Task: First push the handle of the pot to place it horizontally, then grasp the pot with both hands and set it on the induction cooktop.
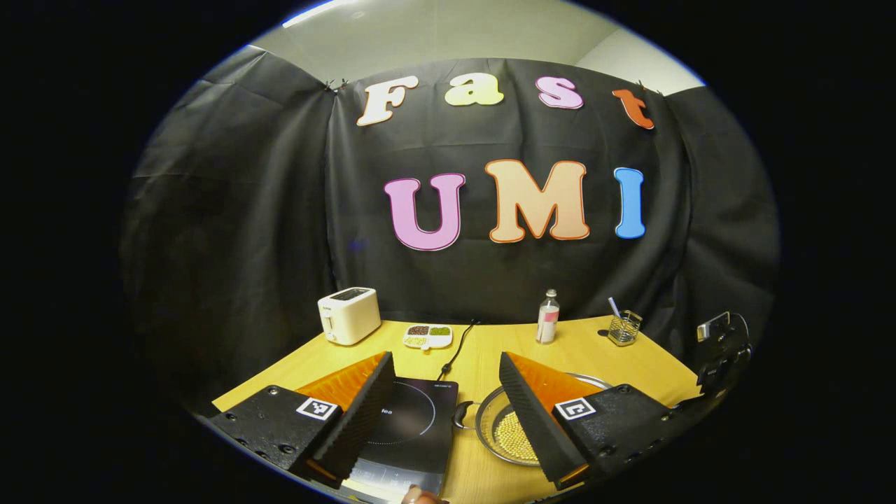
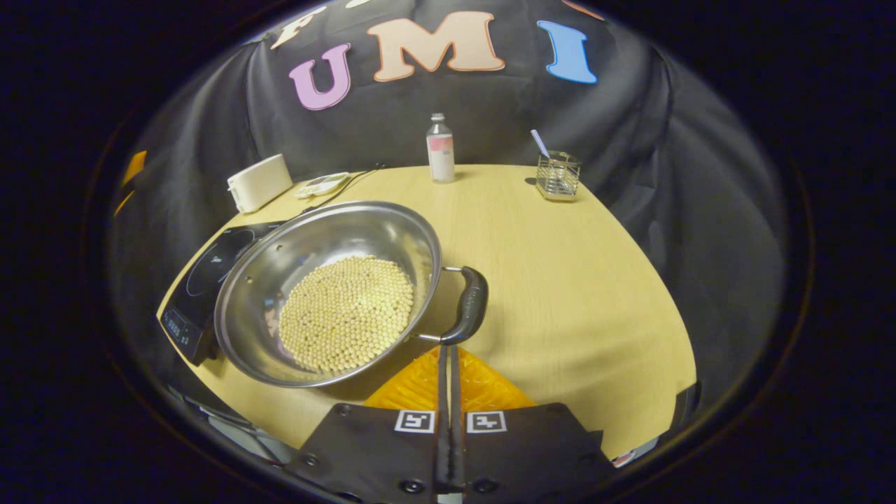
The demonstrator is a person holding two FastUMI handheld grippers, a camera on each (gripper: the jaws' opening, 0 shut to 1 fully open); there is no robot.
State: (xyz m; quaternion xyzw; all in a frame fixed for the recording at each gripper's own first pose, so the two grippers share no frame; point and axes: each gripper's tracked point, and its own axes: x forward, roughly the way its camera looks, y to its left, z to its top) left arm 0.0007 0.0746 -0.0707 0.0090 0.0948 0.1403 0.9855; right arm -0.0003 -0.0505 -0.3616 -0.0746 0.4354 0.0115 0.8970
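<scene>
Nearest the camera in the right gripper view, the right gripper (image 2: 448, 353) has its two fingers pressed flat together with nothing between them, their tips just under the dark right handle (image 2: 469, 306) of the pot (image 2: 259, 294); whether they touch it I cannot tell. That handle hangs on a wire loop from the rim and looks free to swing, so a closed tip seems a fair tool for nudging it level.

In the left gripper view, the left gripper (image 1: 446, 409) is spread wide and grips nothing, hovering above the gap between cooktop and pot.

The pot stands on the wooden table (image 2: 574, 280), just beside the black induction cooktop (image 2: 192, 294), its rim seeming to overhang the cooktop's near edge. It is a shallow steel pan whose floor is covered with small pale beads (image 2: 346, 311).

My judgement is that the polished wall is too slick and rounded to pinch. The loaded pan is probably fairly heavy, and the beads will roll if it tips. The sound holds are the two side handles, the left handle (image 1: 462, 414) showing beside the cooktop, one gripper on each, lifted level.

Farther back stand a toaster (image 2: 260, 182), a small dish (image 2: 320, 184), a bottle (image 2: 440, 150) and a wire basket (image 2: 558, 175).
</scene>
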